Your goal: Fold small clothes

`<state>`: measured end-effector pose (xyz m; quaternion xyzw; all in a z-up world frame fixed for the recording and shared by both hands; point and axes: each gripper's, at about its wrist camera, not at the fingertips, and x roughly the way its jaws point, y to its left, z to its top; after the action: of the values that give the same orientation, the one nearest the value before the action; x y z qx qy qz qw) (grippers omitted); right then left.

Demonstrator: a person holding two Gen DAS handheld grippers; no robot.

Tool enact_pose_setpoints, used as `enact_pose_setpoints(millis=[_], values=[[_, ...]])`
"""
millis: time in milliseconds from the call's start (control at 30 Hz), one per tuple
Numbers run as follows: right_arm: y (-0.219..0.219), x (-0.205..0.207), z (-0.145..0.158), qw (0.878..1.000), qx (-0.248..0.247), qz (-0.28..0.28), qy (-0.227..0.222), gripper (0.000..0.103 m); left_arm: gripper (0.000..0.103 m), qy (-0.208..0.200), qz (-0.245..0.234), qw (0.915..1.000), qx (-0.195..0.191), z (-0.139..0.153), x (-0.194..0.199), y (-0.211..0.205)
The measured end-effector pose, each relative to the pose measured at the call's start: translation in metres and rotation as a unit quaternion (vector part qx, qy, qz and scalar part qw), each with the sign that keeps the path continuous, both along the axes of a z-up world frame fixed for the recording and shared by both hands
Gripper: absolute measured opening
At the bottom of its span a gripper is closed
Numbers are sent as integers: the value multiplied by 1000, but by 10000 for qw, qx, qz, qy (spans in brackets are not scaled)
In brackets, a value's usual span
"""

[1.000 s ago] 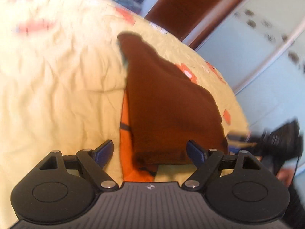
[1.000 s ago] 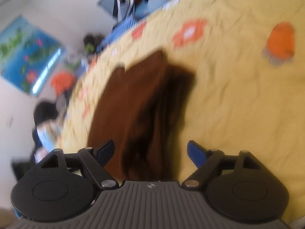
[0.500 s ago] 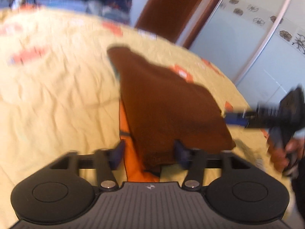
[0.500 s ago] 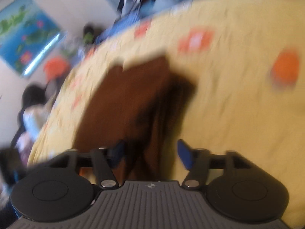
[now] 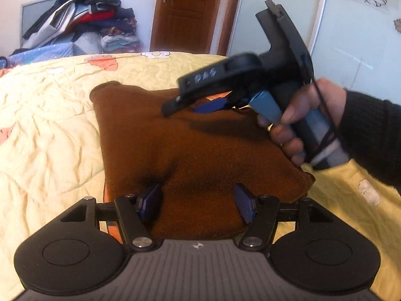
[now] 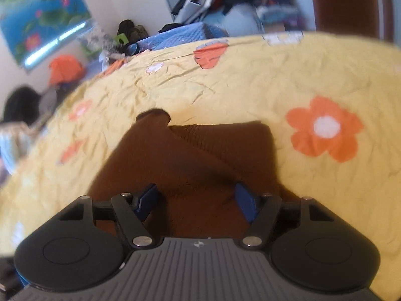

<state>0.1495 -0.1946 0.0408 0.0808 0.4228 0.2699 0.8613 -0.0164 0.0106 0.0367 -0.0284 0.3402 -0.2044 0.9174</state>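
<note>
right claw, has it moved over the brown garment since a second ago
Yes. In the left wrist view the right claw now hovers over the brown garment, well in from its right edge; a second ago it sat beyond that edge, over the yellow bedspread.

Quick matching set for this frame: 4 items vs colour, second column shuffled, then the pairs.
Items:
1. garment
2. bedspread
3. door
4. left tool pads

Colours:
A. dark blue
B. pale yellow with orange flowers
C. plain dark brown knit
D. reddish-brown wood

Pairs: 1-C, 2-B, 3-D, 4-A
</note>
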Motion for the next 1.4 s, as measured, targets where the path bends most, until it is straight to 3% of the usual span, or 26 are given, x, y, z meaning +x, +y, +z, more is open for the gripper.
enact_pose_setpoints(millis=[67,100,167,267,333,400,433,467,500,633,667,700,767,833,933,1033,1133,1167,1200,1233,1267,1400], values=[[2,6,9,9992,-321,-26,240,54,64,-25,11,10000,-28,-1,0,1],[4,8,15,9983,-474,-143,307,55,64,-38,16,10000,-22,-2,0,0],[9,4,34,9988,-411,-282,34,61,64,-53,30,10000,-13,-3,1,-1],[32,2,48,9998,-65,156,-40,74,64,-51,24,10000,28,-5,1,-2],[57,4,39,9985,-381,392,-28,74,64,-32,19,10000,19,-5,-1,-2],[76,15,13,9956,-770,445,281,74,64,-18,21,10000,0,-4,-3,-2],[80,21,-2,9944,-875,455,377,84,64,-16,28,10000,3,-3,-4,-3],[80,17,-7,9950,-825,571,22,99,64,-19,31,10000,8,-3,-3,-3],[84,19,-11,9936,-928,647,-49,103,64,-21,33,10000,26,-2,-3,-4],[108,14,-6,9859,-1534,587,-308,100,65,-40,72,9999,-81,6,-6,2],[101,9,3,9882,-1407,507,-314,92,65,-47,155,9994,-292,12,-10,11],[89,0,14,9922,-1113,446,-327,91,65,-59,250,9981,-554,17,-15,23],[48,-28,40,9977,-298,324,-516,99,75,21,495,9925,-1113,20,-22,53],[-2,-58,54,9977,250,16,-626,103,79,456,701,9826,-1658,12,-19,82],[-71,-90,46,9967,572,-524,-228,103,78,1166,822,9665,-2133,-8,-8,100],[-114,-112,18,9925,665,-986,296,95,77,1572,588,9546,-2462,-24,0,93],[-116,-122,-18,9873,919,-870,956,79,74,1696,450,9460,-2726,-29,11,84],[-112,-125,-22,9872,1044,-796,910,77,70,1772,478,9451,-2703,-27,16,83],[-106,-127,-24,9871,1118,-683,924,71,49,1841,494,9469,-2588,-25,21,80],[-100,-126,-27,9862,1174,-560,1020,42,19,1934,492,9507,-2372,-25,24,77],[-93,-123,-30,9860,1144,-454,1124,33,19,1997,484,9535,-2203,-24,26,76],[-88,-134,-18,9893,1079,-111,980,27,17,1724,321,9667,-1866,2,4,79]])
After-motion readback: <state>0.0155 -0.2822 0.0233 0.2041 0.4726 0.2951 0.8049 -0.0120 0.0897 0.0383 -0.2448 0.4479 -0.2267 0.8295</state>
